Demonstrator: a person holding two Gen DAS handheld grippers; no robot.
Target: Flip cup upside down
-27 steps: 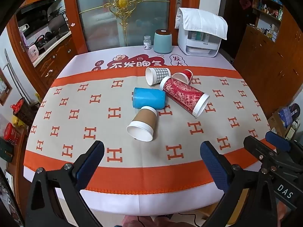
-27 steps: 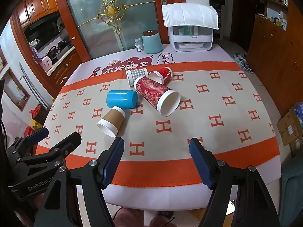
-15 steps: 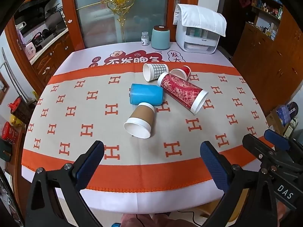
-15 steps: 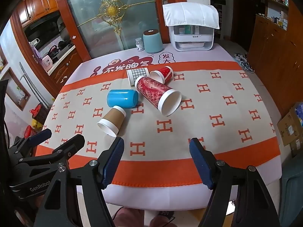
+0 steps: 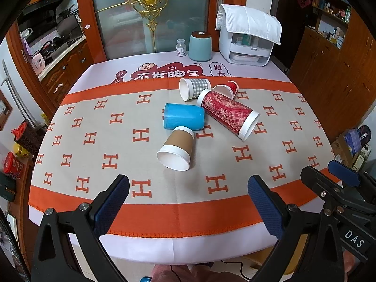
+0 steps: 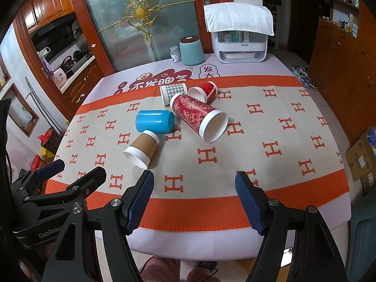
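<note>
Five cups lie on their sides in a cluster mid-surface (image 5: 70, 155): a brown cup (image 5: 175, 149) nearest, mouth toward the near edge, touching a blue cup (image 5: 183, 116) behind it; a long red cup (image 5: 229, 115) to the right; a checked cup (image 5: 194, 88) and a small red cup (image 5: 227, 88) farthest. Left tongs (image 5: 188, 202) and right tongs (image 6: 194, 196) hang over the near edge, both spread wide and empty.
</note>
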